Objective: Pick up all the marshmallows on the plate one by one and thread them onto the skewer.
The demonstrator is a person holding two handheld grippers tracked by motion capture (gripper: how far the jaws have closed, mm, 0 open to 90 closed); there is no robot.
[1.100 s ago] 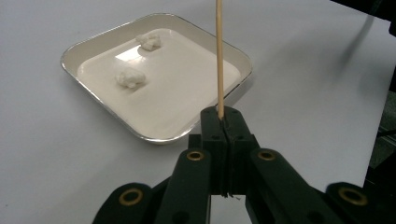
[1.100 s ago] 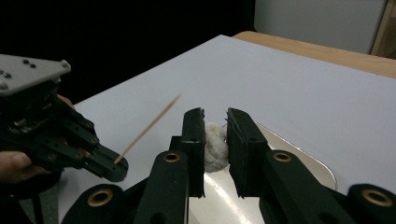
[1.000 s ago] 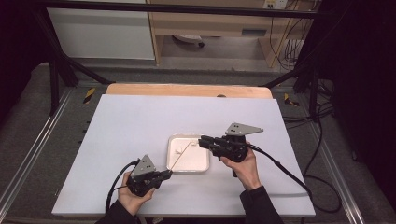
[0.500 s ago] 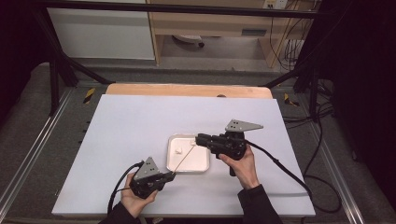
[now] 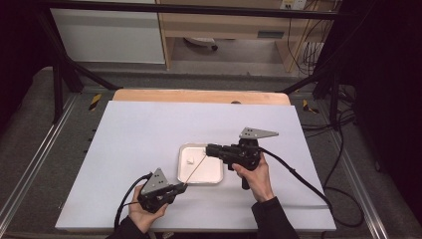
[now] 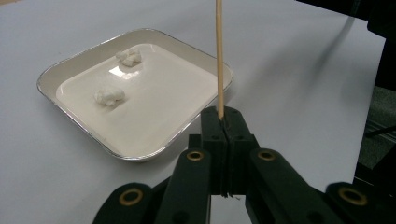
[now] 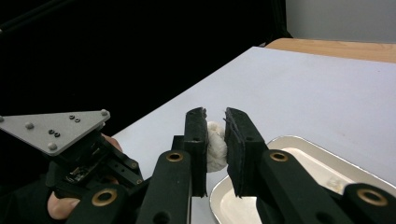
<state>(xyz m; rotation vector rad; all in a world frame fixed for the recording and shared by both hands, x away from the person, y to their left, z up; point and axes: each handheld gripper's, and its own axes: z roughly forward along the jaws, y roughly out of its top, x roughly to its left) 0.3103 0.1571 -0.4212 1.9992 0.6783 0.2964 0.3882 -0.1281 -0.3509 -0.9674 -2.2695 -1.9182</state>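
Jaws of the left gripper [image 6: 223,122] are closed flat on the lower end of a thin wooden skewer [image 6: 218,56], which rises straight out of the clamp toward the far side of the tray [image 6: 135,154]. Jaws of the right gripper [image 7: 215,140] are pressed on a small white marshmallow-like lump [image 7: 215,145], held between the pads above the near corner of the tray.

Handling, judged from appearance:
- Lump: light, soft and easily crushed. Grip at its middle with only enough pressure to keep it from slipping.
- Skewer: light and stiff but slender; likely to bend or snap under side load. Hold it near the base, as now.

From the high view, the skewer tip reaches toward the right gripper's jaws over the tray on the white bench [image 5: 149,134]. Two more lumps [image 6: 110,96] lie loose in the tray, well apart from either gripper.
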